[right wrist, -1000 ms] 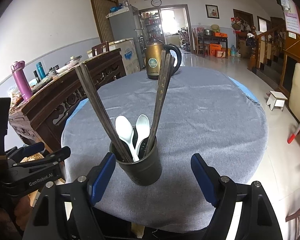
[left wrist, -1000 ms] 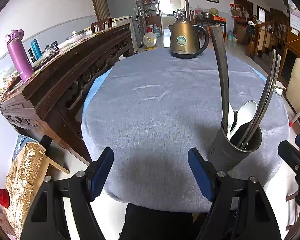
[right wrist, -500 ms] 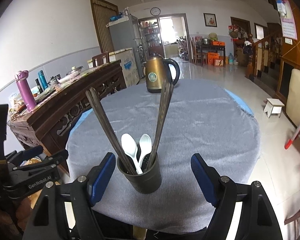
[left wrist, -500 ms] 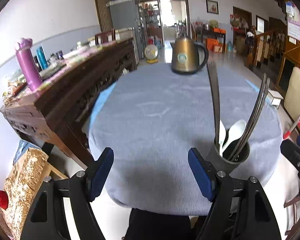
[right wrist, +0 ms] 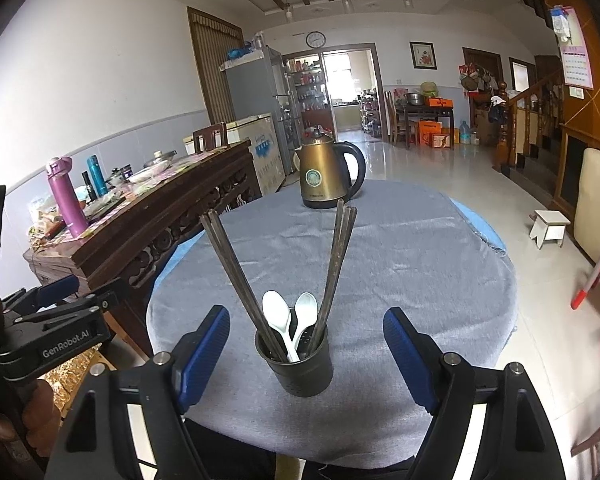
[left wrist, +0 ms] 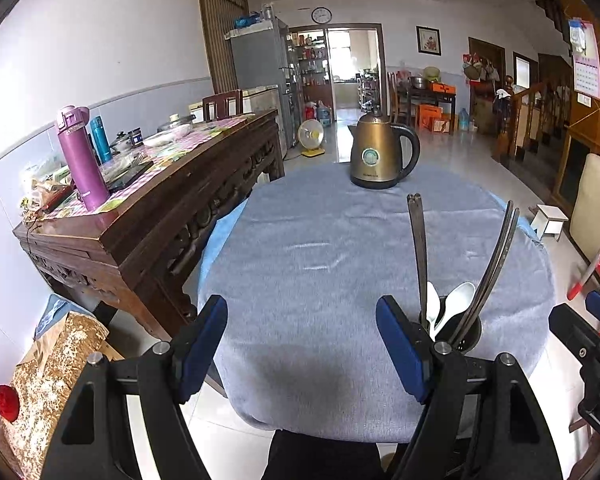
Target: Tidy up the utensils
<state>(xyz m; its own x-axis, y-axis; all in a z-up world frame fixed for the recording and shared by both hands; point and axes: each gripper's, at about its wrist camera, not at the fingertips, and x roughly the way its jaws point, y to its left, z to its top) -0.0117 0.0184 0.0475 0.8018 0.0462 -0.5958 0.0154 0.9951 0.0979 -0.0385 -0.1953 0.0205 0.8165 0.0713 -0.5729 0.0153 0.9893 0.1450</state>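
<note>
Grey-clothed table point(right wrist: 420, 264): utensil holder point(right wrist: 300, 364) is standing near its front edge, chopsticks point(right wrist: 236, 276) and spoons point(right wrist: 278, 320) inside. Both grippers point(left wrist: 302, 344) point(right wrist: 306, 354) are being withdrawn upward, jaws apart, empty; organizing is being judged complete.

Left wrist view: sat behind the left claw point(left wrist: 300, 344), looked forward and down along its fingers across the table point(left wrist: 320, 240) from the near edge.
Right wrist view: sat behind the right claw point(right wrist: 306, 350), same heading, close above the utensil holder point(right wrist: 300, 368).
Offset: holder point(left wrist: 460, 328) lay at lower right in the left view, central in the right.
Shared: table point(right wrist: 400, 260), kettle point(left wrist: 380, 156) point(right wrist: 326, 178), sideboard point(left wrist: 160, 208) point(right wrist: 160, 216), far doorway.
</note>
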